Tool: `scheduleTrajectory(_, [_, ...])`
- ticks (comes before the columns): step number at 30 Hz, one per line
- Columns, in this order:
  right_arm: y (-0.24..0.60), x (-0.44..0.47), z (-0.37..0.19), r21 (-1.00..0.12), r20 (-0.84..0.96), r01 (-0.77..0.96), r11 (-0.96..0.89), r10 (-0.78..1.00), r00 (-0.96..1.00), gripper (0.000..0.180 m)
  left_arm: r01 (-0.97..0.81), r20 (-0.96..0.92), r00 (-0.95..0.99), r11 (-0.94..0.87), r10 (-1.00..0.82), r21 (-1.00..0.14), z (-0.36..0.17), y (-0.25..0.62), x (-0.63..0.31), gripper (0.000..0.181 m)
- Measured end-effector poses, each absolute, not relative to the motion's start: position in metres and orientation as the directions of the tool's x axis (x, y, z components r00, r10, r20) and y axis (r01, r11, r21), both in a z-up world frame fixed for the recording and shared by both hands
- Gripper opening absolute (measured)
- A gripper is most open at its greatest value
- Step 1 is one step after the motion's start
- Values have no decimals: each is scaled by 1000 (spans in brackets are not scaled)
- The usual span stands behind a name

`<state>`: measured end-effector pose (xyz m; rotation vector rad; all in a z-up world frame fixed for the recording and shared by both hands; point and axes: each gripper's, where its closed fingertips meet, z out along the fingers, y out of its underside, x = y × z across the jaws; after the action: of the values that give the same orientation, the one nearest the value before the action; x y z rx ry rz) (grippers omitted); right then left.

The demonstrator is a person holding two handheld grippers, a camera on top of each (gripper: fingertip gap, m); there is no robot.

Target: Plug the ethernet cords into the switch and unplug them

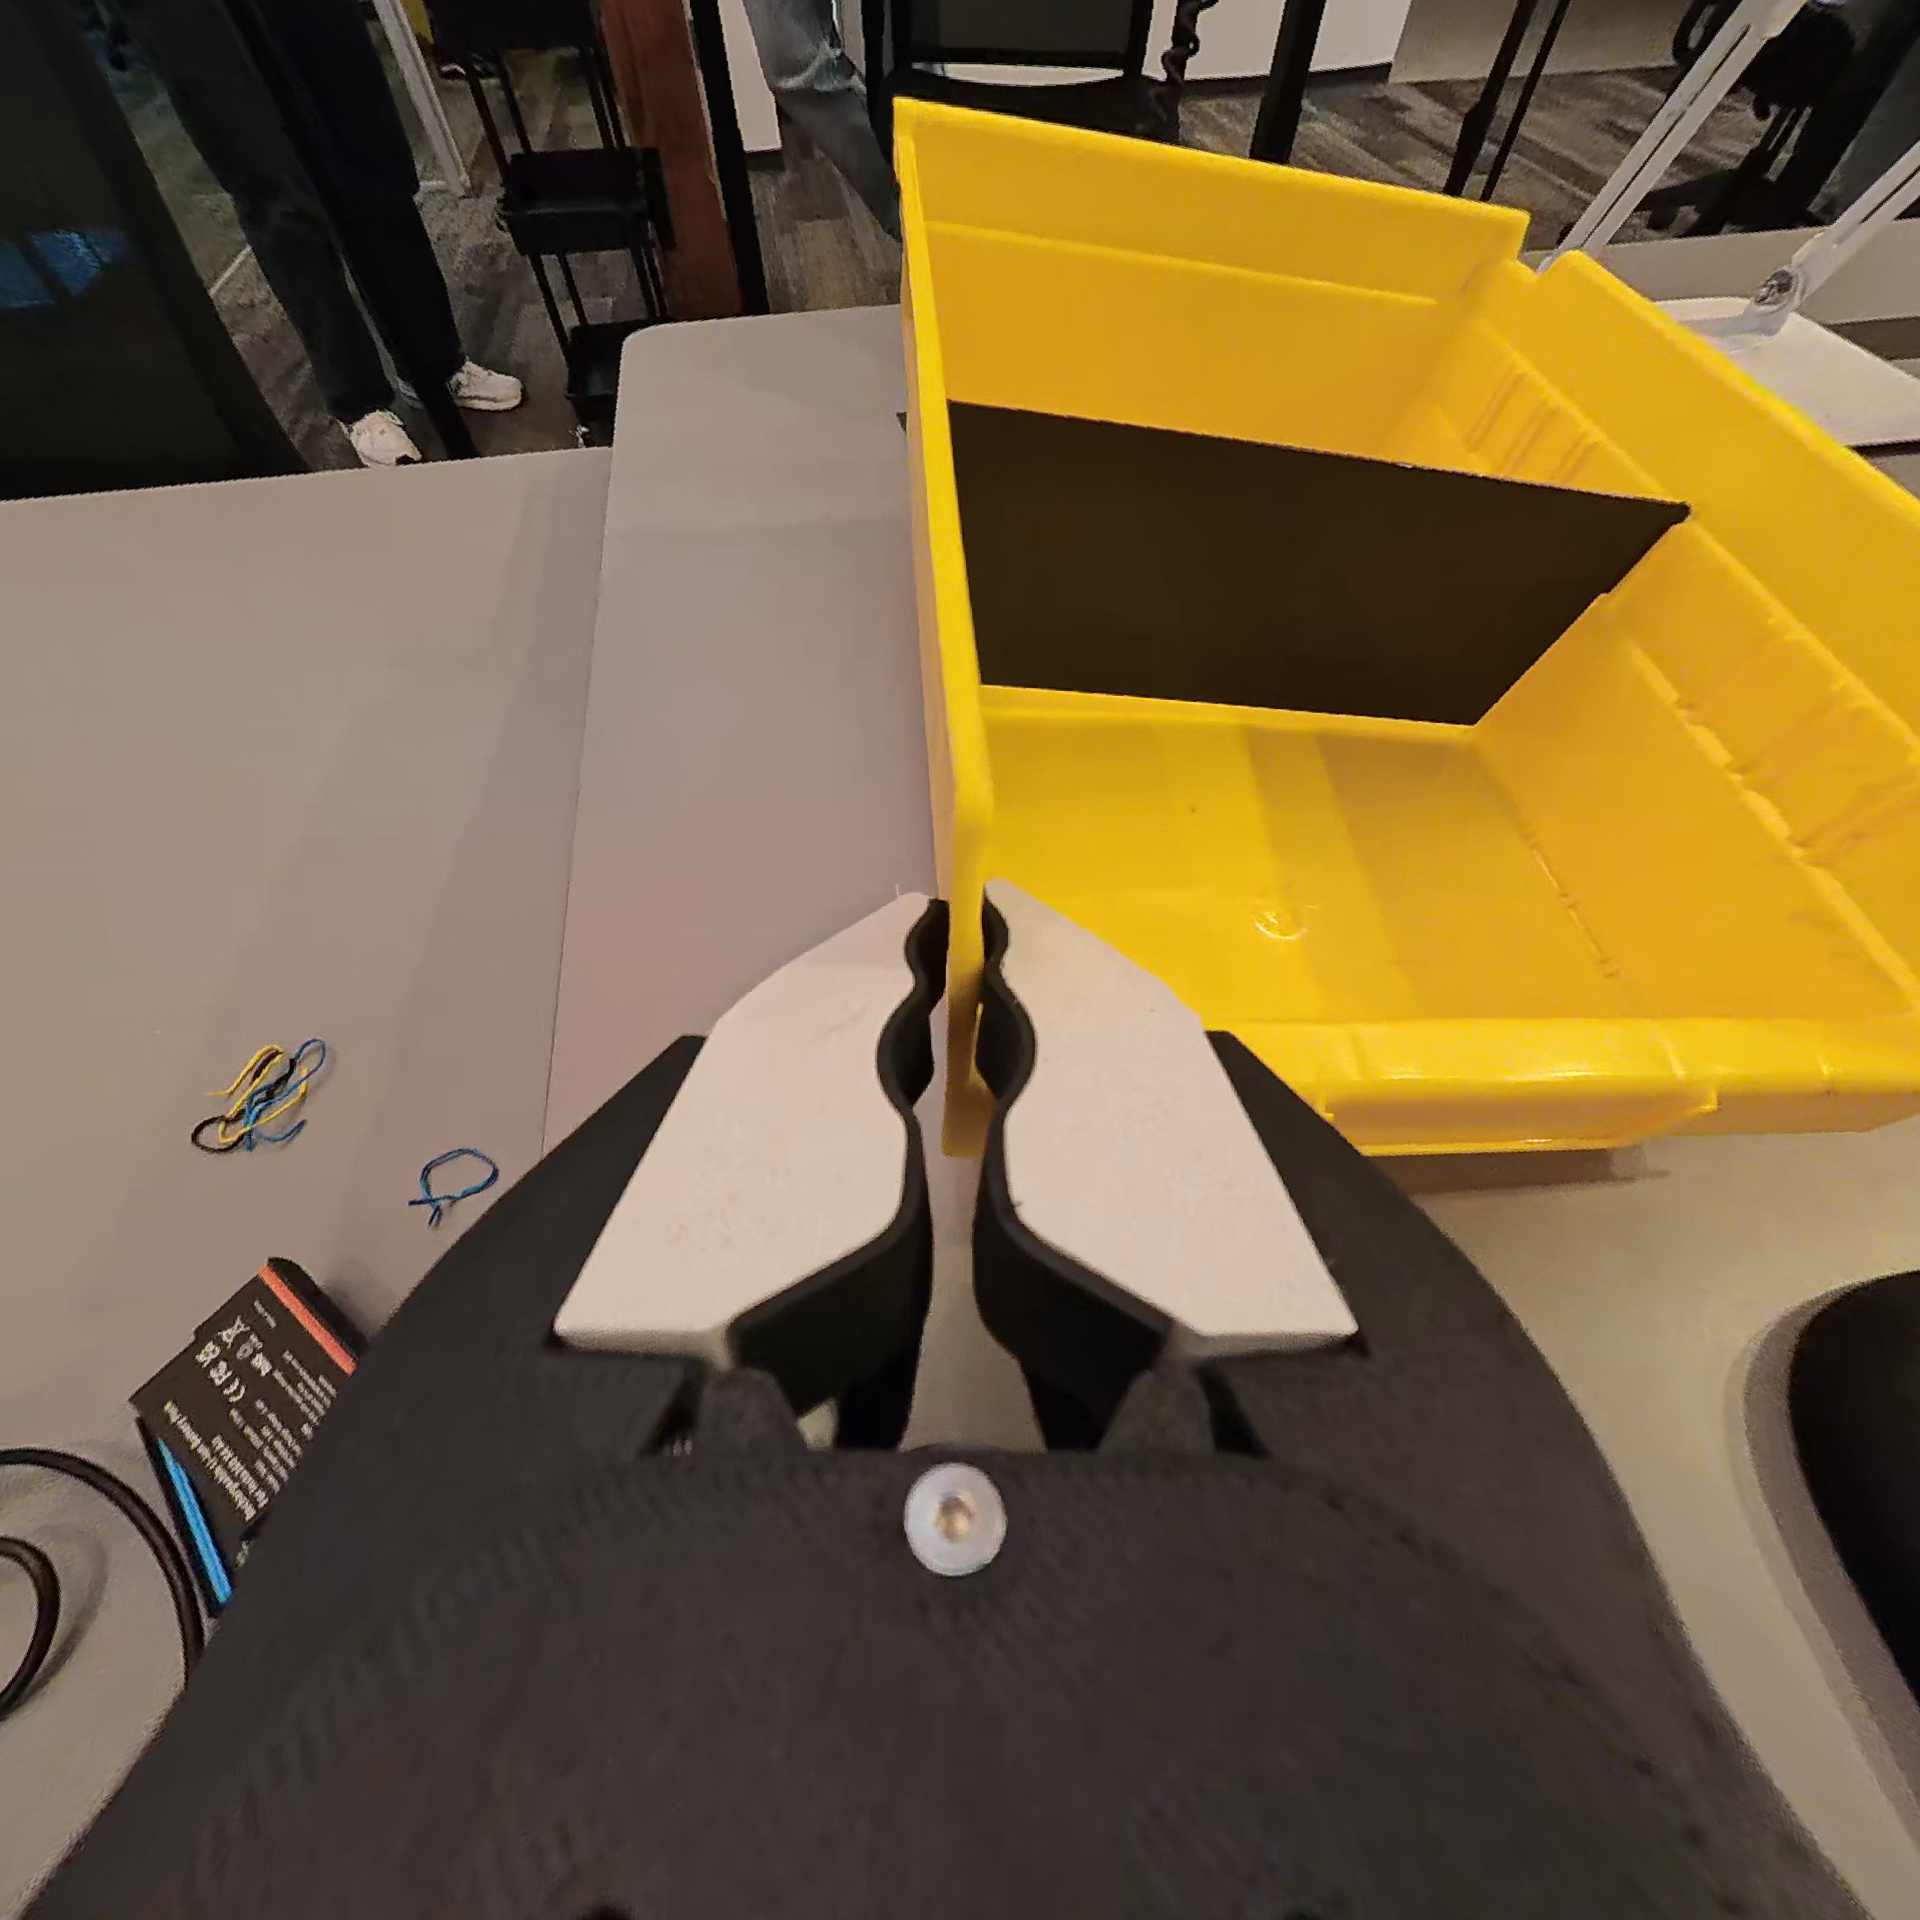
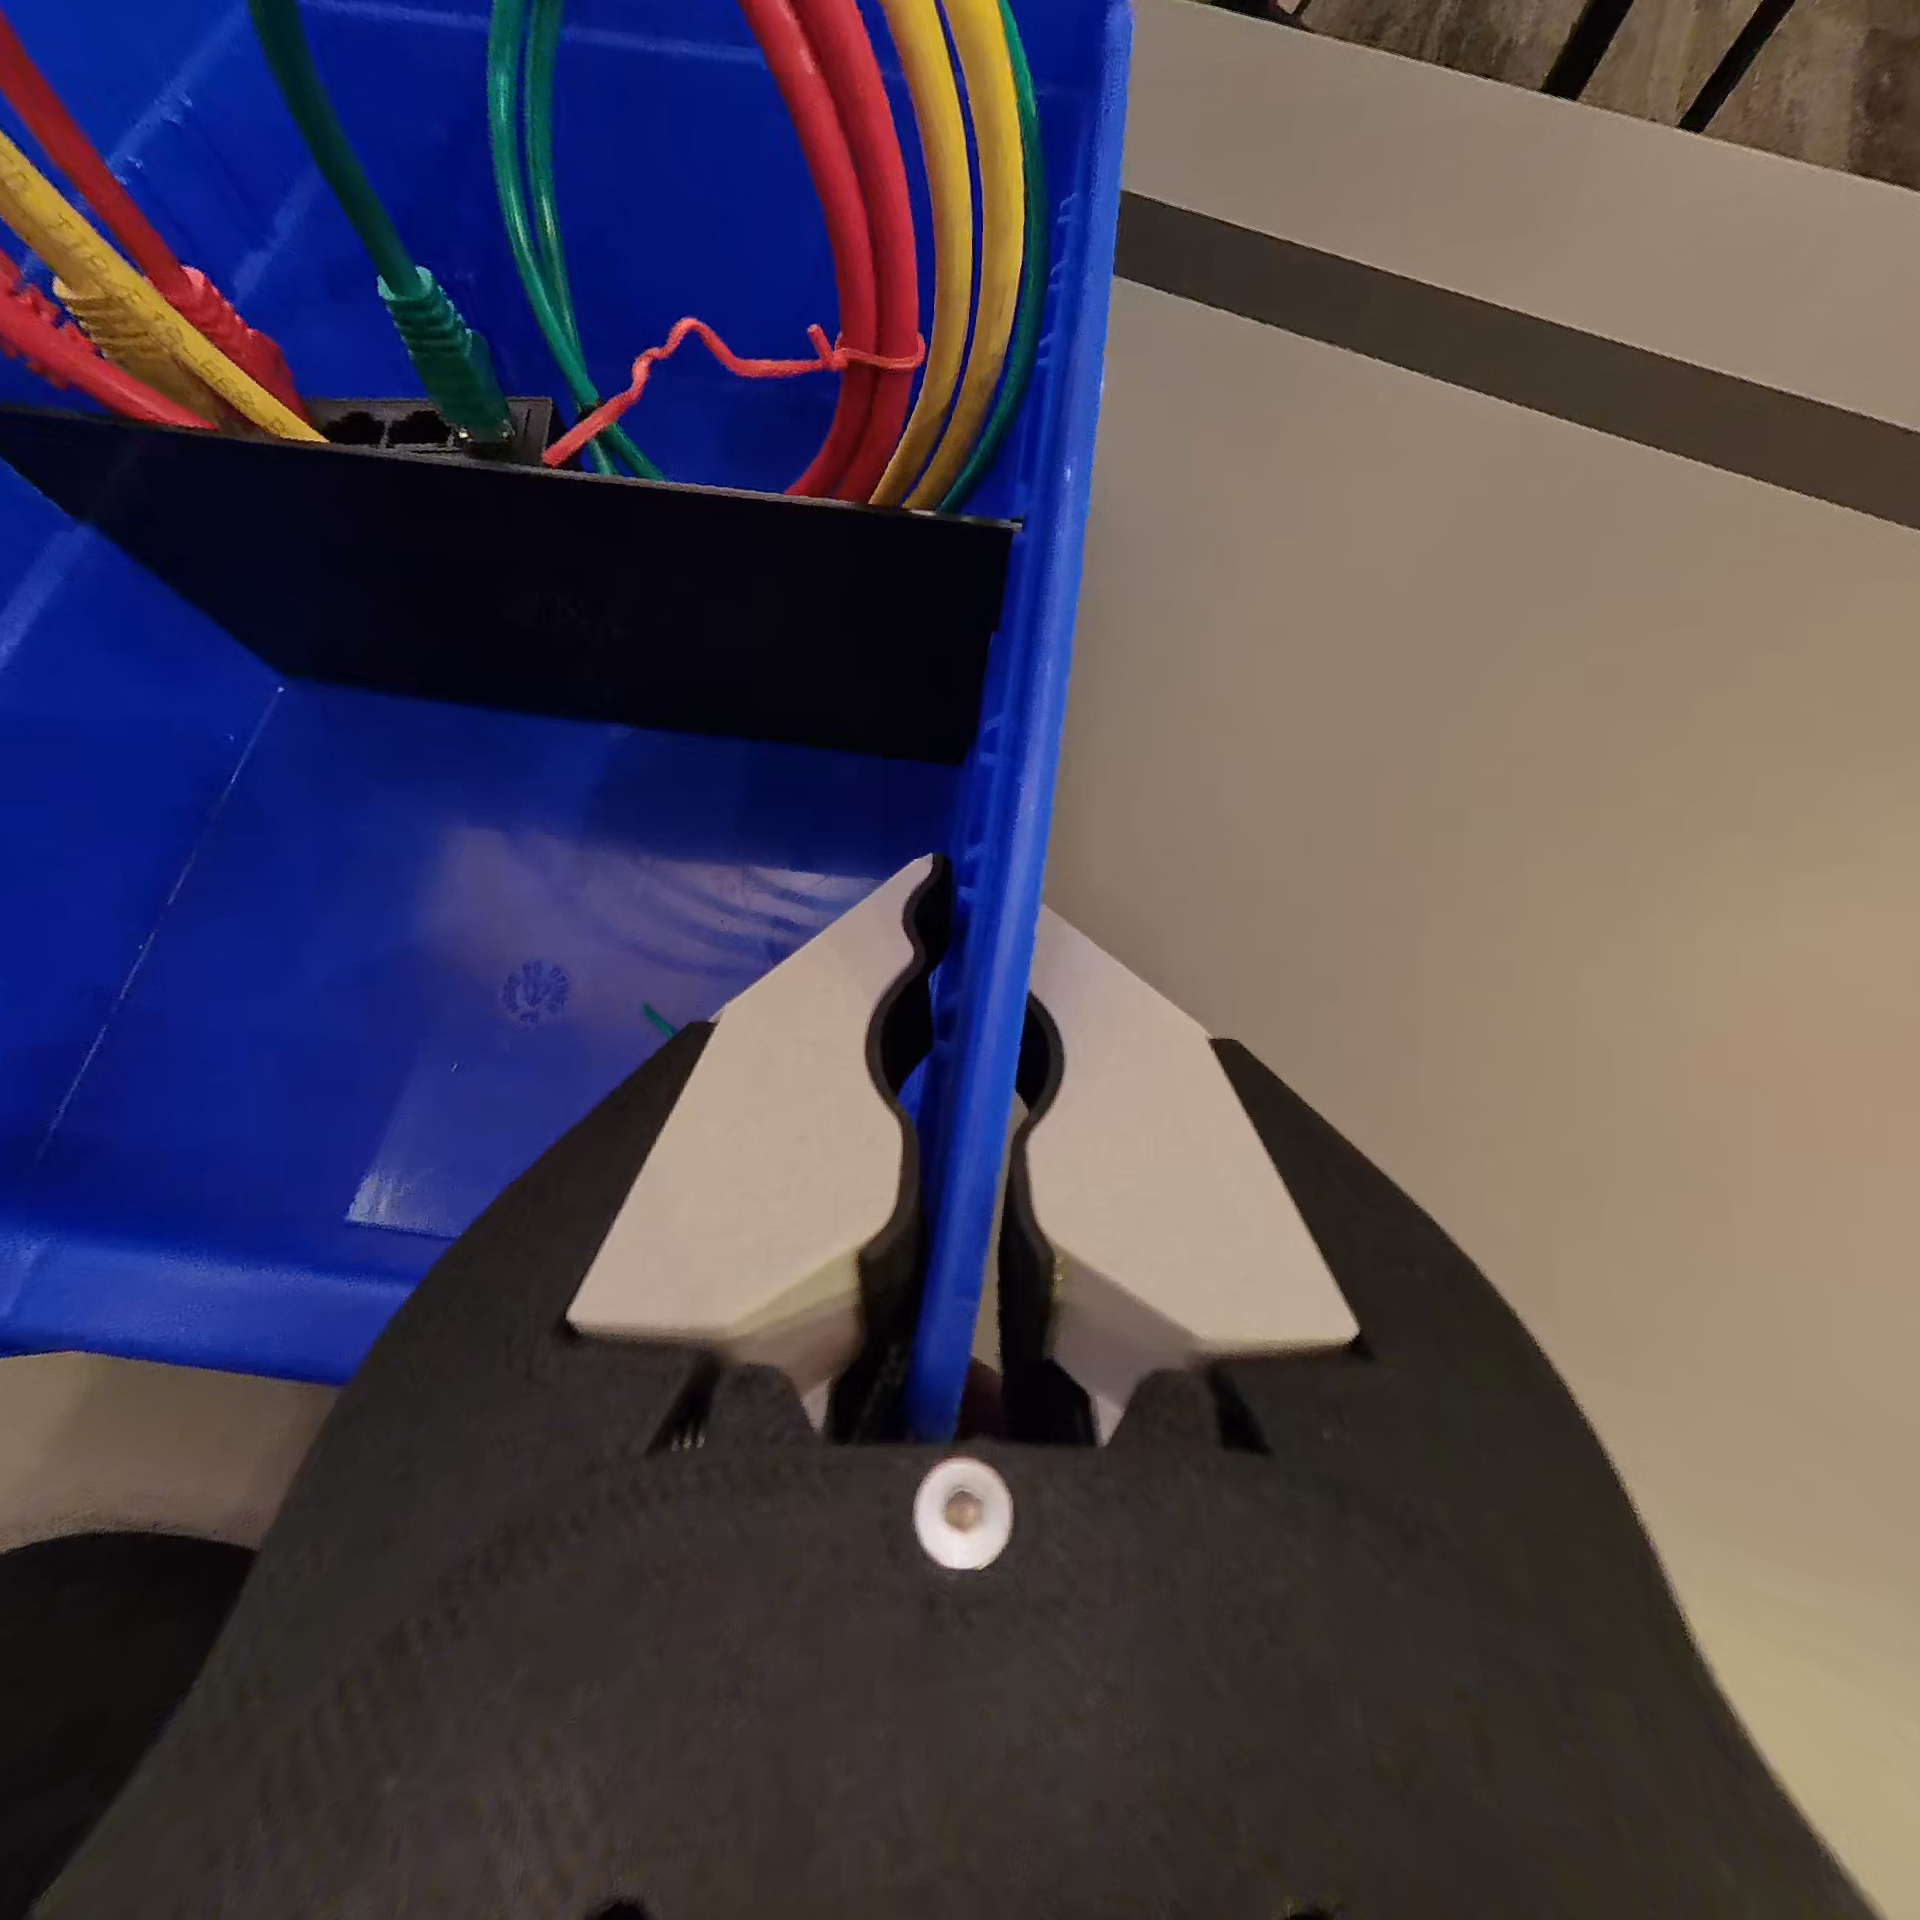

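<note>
Right gripper (image 2: 971, 935) is clamping the blue bin (image 2: 1029, 623) right wall, nearly closed, with the switch (image 2: 436, 428) and plugged green cord (image 2: 442, 343) lying far-left beyond the black divider (image 2: 623, 623), while left gripper (image 1: 964, 935) is pinching the yellow bin (image 1: 961, 831) wall, farther off.

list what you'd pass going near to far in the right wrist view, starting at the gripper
right gripper on the blue bin wall → black divider → switch with the green plug → cable loops
</note>
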<state>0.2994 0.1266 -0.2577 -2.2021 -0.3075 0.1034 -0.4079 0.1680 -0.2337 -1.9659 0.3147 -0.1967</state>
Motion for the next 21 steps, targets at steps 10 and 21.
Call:
scheduleTrajectory(10, [126, 240, -260, -800, 26, 188, -569, 281, 959, 5, -79, 24, 964, -373, -265, -924, -225, 157, -422, 3])
scheduleTrajectory(21, [136, 159, -262, -815, -21, 181, -550, 340, 940, 6, 98, 158, 970, -299, -186, -949, -206, 130, -450, 7])
